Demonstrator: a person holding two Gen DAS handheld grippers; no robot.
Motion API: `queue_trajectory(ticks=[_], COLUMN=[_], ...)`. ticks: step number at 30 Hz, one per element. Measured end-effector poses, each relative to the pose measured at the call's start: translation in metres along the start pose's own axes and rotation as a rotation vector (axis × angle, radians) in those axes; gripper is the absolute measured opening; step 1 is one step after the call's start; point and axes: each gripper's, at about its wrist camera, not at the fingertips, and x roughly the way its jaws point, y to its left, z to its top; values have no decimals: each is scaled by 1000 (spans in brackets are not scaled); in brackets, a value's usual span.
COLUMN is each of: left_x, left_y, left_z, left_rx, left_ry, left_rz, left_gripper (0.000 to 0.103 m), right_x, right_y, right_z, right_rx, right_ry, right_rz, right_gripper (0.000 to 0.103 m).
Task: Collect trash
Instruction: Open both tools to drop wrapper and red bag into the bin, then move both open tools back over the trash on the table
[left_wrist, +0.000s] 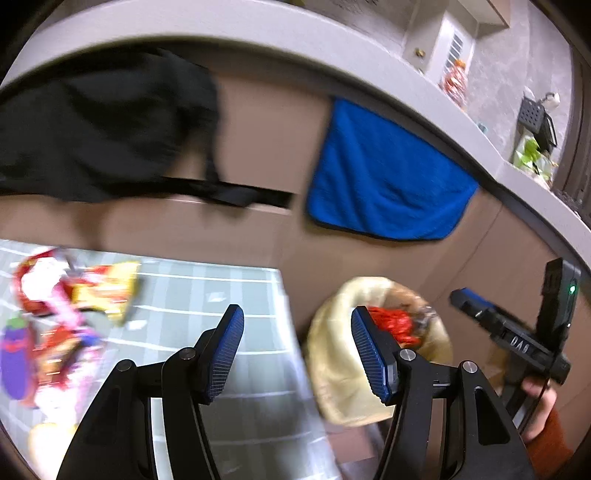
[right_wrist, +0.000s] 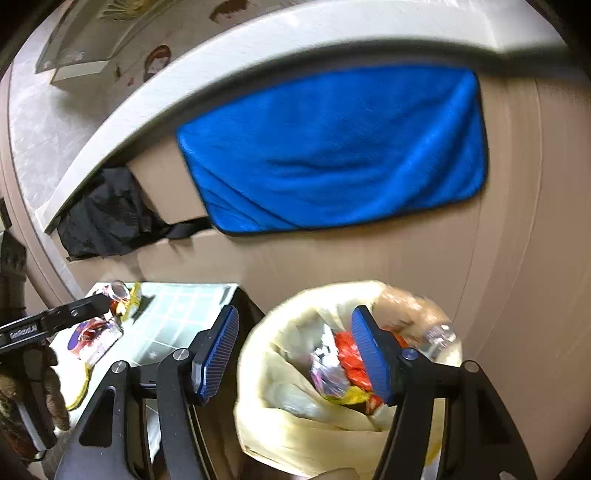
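You are holding the left gripper (left_wrist: 297, 350) with its jaws spread wide and gripping nothing, poised over the edge of the checked table (left_wrist: 221, 295). Your right gripper (right_wrist: 293, 350) is likewise gaping and bare, hanging just above the trash bag (right_wrist: 295, 417), where red and yellow wrappers (right_wrist: 351, 365) are lying inside. More snack wrappers (left_wrist: 66, 314) are sitting blurred on the table's left part. A blue towel (right_wrist: 332, 147) and black cloth (left_wrist: 103, 122) are hanging on the cabinet front behind.
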Motion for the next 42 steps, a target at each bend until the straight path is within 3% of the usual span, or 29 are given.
queue_trajectory(ticks=[3,8,15,21,25,30,33,36,38,41,42], left_x=[-36,-89,-130,-114,-91,-36,-4,11,14,12,10], left_y=[39,107,178,194,181,173,183,187,191,201,202], left_z=[-4,-14,-42,-60,-59,-42,-40,-39,-36,-34,-34], left_rx=[-37,-135,-258,-253,-180,-4,21,21,-33,-120,-124], left_ry=[-44,-113,-136,-59,-26,75,159,187,187,176,169], left_rz=[59,158,223,211,204,241,252,262,260,223,232], left_gripper=[61,61,61,63,63,63,63,62,55,32,18], right_x=[-4,-4,8,20,32,44,50,59,64,74,78], right_y=[29,82,161,193,197,186,176,166,161,159,160], right_z=[7,20,18,7,-2,-11,-16,-19,-21,-24,-25], right_rx=[-21,-37,-166,-230,-246,-229,-217,-198,-183,-156,-148], right_ry=[-30,-31,-1,46,81,129,148,171,185,212,222], right_rz=[27,157,213,233,239,243,236,224,224,239,249], right_gripper=[61,61,61,61,61,61,61,61,61,61,61])
